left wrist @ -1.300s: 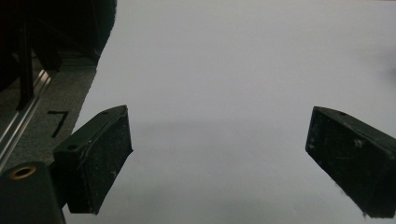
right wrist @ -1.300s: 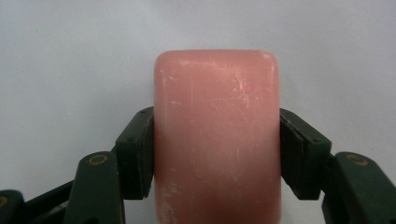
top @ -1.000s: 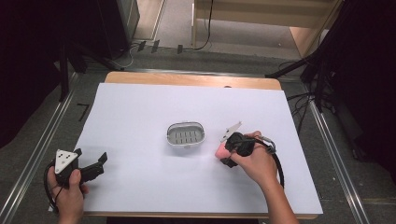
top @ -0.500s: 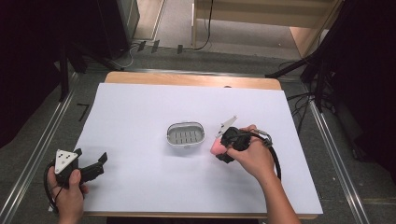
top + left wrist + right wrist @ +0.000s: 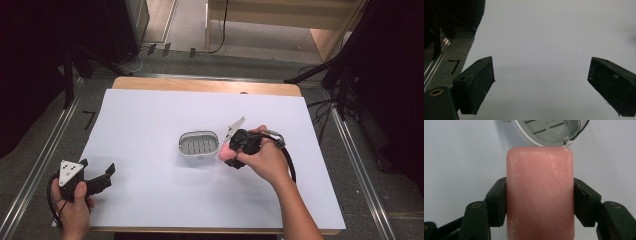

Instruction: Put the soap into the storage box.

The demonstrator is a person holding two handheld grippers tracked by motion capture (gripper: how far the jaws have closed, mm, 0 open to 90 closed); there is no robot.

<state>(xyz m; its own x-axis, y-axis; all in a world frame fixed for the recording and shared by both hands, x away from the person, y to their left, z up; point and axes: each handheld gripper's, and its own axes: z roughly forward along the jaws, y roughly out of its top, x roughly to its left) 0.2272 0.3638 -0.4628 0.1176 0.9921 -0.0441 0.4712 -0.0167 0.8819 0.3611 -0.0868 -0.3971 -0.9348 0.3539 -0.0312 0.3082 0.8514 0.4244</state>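
Right tool [image 5: 540, 202] clamps a pink soap bar [image 5: 540, 195] across its long flat sides, held just beside the grey slotted soap dish [image 5: 199, 144] at mid-table [image 5: 150, 115]. Bar looks hard, smooth, likely slippery and moderately heavy; a grip low on the flat faces seems safest. Left tool [image 5: 541, 85] rests near the front-left corner, jaws spread wide, holding nothing.

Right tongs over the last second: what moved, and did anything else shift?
The right tongs, shut on the pink soap bar, moved left toward the soap dish and now hold the bar right beside its rim. The grip did not change. The dish stayed put, and the left tongs stayed open and empty near the table's front left corner.
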